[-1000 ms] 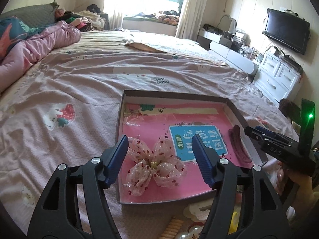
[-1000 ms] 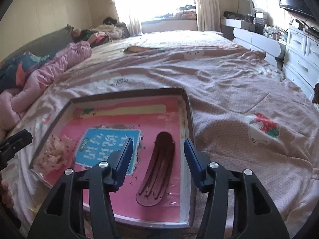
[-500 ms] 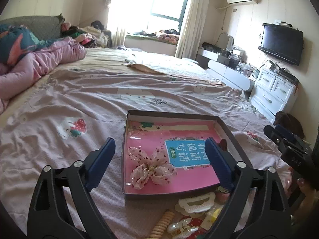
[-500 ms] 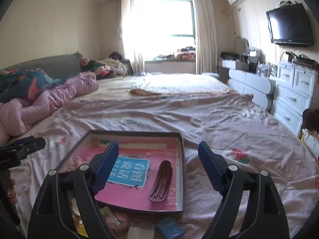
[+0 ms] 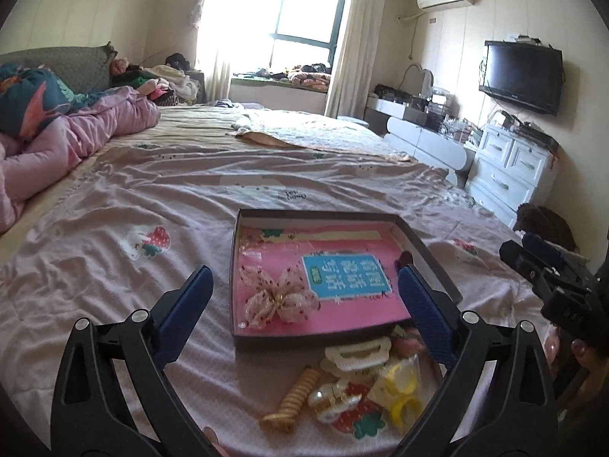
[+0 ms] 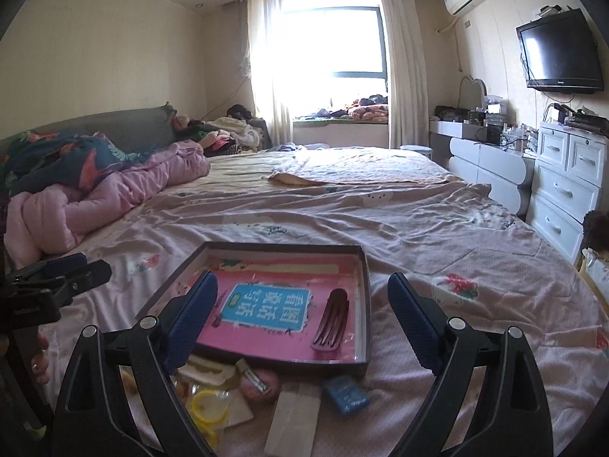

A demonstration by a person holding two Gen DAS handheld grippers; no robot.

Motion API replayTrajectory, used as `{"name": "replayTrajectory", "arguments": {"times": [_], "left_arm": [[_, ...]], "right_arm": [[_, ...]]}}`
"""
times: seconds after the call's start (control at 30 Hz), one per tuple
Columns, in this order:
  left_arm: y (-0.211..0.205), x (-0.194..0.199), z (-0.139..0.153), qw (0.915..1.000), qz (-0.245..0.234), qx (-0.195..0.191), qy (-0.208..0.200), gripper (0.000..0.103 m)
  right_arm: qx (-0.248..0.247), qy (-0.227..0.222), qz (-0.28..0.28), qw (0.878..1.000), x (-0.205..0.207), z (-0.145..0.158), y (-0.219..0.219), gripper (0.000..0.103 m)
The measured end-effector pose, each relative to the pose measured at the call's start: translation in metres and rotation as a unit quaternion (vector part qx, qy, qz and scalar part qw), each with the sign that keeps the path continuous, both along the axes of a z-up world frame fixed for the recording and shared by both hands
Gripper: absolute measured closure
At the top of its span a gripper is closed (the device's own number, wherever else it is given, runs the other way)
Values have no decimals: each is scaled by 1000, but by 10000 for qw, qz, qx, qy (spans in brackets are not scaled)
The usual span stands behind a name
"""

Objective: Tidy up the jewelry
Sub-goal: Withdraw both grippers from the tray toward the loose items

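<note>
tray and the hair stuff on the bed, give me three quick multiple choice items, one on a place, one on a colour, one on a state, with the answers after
1. Where does the dotted bow lie?
A. inside the tray, near its left side
B. on the sheet in front of the tray
C. on the pink quilt

2. What colour is the long hair clip in the tray?
A. yellow
B. dark maroon
C. white

3. How do the left tongs and right tongs stand?
A. both shut on clips
B. left shut on the bow, right open
C. both open and holding nothing

Answers:
1. A, the bow rests on the pink tray floor, inside the rim.
2. B, the clip by the tray's right wall is dark reddish brown.
3. C, the blue pads of each pair are spread wide with nothing between them.
</note>
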State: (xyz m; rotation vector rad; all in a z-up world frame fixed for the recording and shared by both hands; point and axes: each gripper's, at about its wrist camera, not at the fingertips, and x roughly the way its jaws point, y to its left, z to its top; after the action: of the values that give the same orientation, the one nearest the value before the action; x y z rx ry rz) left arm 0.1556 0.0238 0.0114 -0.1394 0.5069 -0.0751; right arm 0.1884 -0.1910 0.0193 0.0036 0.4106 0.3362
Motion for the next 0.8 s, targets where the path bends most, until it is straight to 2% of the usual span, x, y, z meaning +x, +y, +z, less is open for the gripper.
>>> {"name": "replayTrajectory", "arguments": {"times": [0.47,0.8], "left_arm": [[-19,-24,-29,9984,-248,267,429,14],[-22,-33,-55,9945,-432,226,929,14]], "right_arm": [[-307,688,109,9971,-29,-34,-1,15],[-430,1112,182,9927,-36,-53,-5,15]]}}
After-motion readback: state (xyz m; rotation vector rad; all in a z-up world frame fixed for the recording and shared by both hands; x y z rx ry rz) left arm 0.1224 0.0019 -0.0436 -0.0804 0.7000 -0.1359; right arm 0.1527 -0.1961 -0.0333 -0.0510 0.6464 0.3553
